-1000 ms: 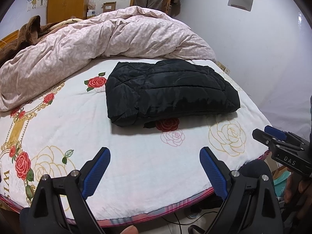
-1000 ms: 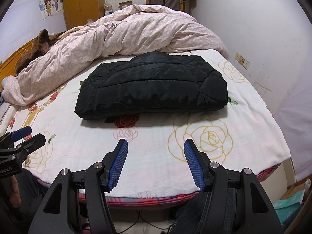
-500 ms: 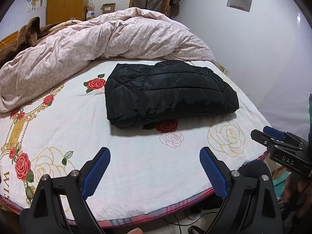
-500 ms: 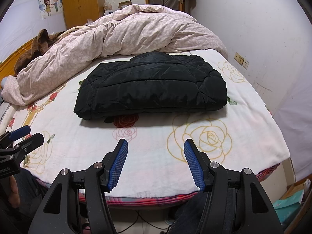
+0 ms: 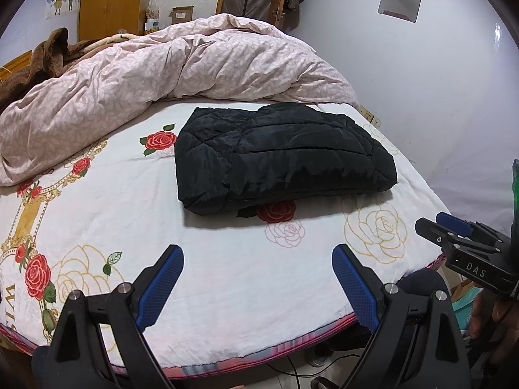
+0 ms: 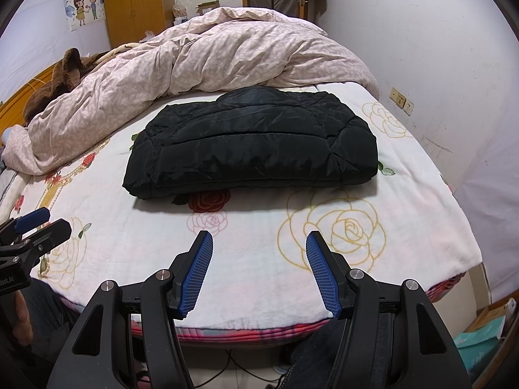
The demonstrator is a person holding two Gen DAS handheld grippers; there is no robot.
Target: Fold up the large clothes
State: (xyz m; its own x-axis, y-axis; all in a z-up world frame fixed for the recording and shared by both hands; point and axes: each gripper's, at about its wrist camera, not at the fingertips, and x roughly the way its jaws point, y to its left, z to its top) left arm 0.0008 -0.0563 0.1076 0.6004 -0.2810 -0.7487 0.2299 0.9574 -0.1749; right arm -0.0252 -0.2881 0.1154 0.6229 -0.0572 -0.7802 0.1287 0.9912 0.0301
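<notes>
A black quilted jacket [image 5: 282, 159] [image 6: 253, 142] lies folded into a thick rectangle on the rose-printed bed sheet [image 5: 227, 275] [image 6: 259, 233]. My left gripper [image 5: 256, 256] hovers above the near edge of the bed, well short of the jacket, its blue-padded jaws wide apart and empty. My right gripper [image 6: 259, 243] hangs likewise over the bed's near edge, open with nothing between its pads. Each gripper shows in the other's view: the right gripper [image 5: 454, 230] at the far right of the left wrist view, the left gripper [image 6: 35, 227] at the far left of the right wrist view.
A crumpled pink duvet [image 5: 162, 71] [image 6: 207, 55] is heaped across the far half of the bed. A brown blanket [image 5: 35, 58] lies at the far left. A white wall [image 6: 438, 64] with a socket [image 6: 402, 100] runs along the right. A teal box [image 6: 480, 337] sits on the floor.
</notes>
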